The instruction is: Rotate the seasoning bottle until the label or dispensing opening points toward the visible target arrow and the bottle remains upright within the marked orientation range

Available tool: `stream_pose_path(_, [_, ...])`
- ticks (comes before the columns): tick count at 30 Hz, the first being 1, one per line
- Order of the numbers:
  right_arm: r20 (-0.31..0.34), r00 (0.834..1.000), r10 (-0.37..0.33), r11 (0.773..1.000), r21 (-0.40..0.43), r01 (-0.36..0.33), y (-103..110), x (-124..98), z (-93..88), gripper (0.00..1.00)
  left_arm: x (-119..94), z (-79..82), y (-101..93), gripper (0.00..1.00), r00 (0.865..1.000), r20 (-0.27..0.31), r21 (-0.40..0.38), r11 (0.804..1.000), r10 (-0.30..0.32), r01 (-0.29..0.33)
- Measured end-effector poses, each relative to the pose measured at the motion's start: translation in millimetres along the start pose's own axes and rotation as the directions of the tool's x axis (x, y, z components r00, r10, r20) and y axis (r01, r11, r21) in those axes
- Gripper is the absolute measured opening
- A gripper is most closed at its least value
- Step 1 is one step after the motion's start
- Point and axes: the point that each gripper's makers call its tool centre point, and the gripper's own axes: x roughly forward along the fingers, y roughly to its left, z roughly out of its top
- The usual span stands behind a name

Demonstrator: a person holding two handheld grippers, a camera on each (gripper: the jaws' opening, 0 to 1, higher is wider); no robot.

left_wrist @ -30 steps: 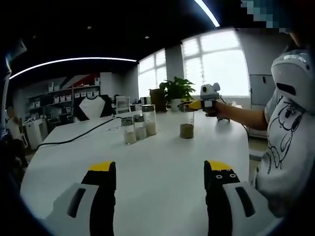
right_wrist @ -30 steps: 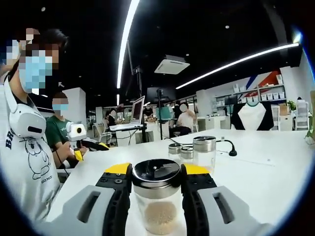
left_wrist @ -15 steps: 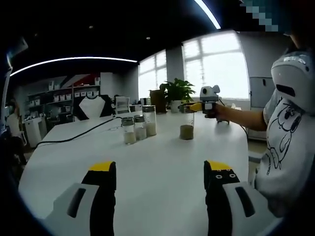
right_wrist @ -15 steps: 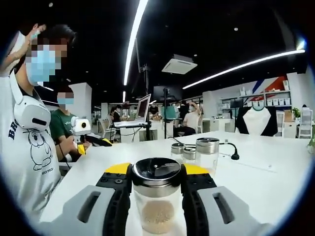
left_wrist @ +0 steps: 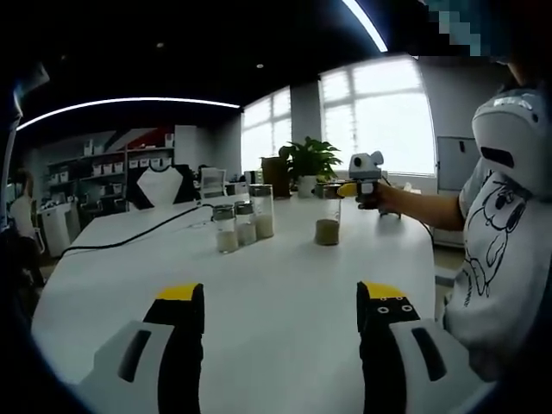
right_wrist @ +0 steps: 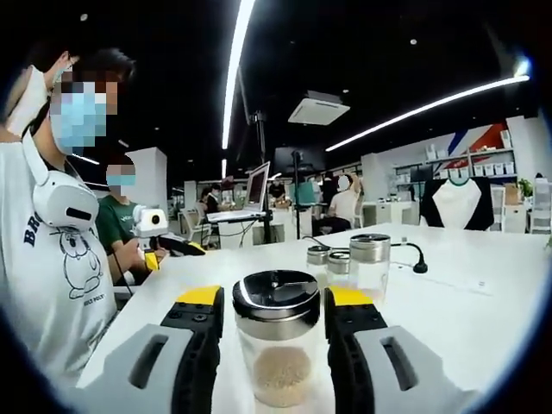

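Right gripper view has the seasoning bottle [right_wrist: 277, 345] standing upright on the white table [right_wrist: 466, 319], right between the jaws of the right gripper [right_wrist: 276, 300]; there's a sliver of gap on both sides, so they're apart. Three more jars [right_wrist: 352, 259] sit behind it. Over on the left gripper [left_wrist: 280, 293], jaws are wide apart above bare tabletop.
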Motion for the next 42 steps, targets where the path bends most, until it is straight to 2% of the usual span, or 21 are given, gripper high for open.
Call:
stream_pose_path(1, [0.007,1.000,-0.003,1.000,-0.001,0.003,0,-1,2.5,0.61,0,0.6,0.5,0.76,1.000,0.000,0.001,1.000,0.000,0.000])
stream_pose_path(3, [0.043,0.999,-0.025,0.999,-0.018,0.026,0,-6,15.4,0.58,1,2.0,1.7,0.76,1.000,0.000,0.003,1.000,0.002,-0.002])
stream_pose_path(6, [0.060,0.994,-0.086,0.996,-0.016,0.087,-3,-14,24.0,0.58,3,4.1,2.0,0.76,1.000,0.003,0.004,1.000,0.001,-0.001])
stream_pose_path(9, [0.058,0.986,-0.155,0.988,0.008,0.154,-4,-19,22.3,0.57,6,5.0,0.7,0.76,1.000,0.006,0.005,1.000,-0.007,0.007])
stream_pose_path(10, [0.049,0.978,-0.203,0.979,0.008,0.203,-6,-22,19.0,0.57,8,4.8,0.9,0.76,1.000,0.005,0.005,1.000,-0.008,0.008])
stream_pose_path(12, [0.064,0.972,-0.225,0.974,-0.010,0.226,-1,-24,18.4,0.57,9,5.4,1.6,0.76,1.000,0.006,0.007,1.000,-0.007,0.007])
stream_pose_path(16, [0.030,0.961,-0.274,0.961,-0.041,0.275,10,-28,8.7,0.53,11,9.5,3.5,0.76,1.000,0.019,0.000,1.000,-0.009,0.009])
stream_pose_path(20, [0.038,0.957,-0.289,0.956,-0.050,0.290,26,-27,11.2,0.54,13,13.9,8.6,0.75,0.999,0.032,-0.005,1.000,-0.001,0.001])
stream_pose_path(25, [0.024,0.926,-0.378,0.917,-0.127,0.378,29,-35,11.2,0.56,18,19.6,12.5,0.74,0.999,0.050,-0.022,1.000,0.009,-0.008])
stream_pose_path(28, [0.031,0.922,-0.385,0.915,-0.116,0.386,35,-39,11.9,0.55,19,19.8,15.0,0.74,0.999,0.048,-0.015,1.000,0.020,-0.019])
stream_pose_path(32, [0.052,0.896,-0.441,0.889,-0.114,0.444,37,-50,13.4,0.55,21,21.5,19.0,0.73,0.998,0.061,-0.036,0.999,0.028,-0.026])
stream_pose_path(36, [0.021,0.873,-0.487,0.866,-0.121,0.486,37,-58,3.2,0.55,26,23.7,22.7,0.71,0.997,0.069,-0.065,0.997,0.041,-0.037])
stream_pose_path(39, [0.042,0.857,-0.513,0.853,-0.084,0.515,40,-63,-2.2,0.55,30,31.4,20.9,0.71,0.995,0.087,-0.044,0.998,0.052,-0.048])
stream_pose_path(42, [0.065,0.855,-0.515,0.852,-0.073,0.519,43,-64,-8.5,0.56,35,35.3,21.6,0.71,0.993,0.100,-0.041,0.998,0.058,-0.054])
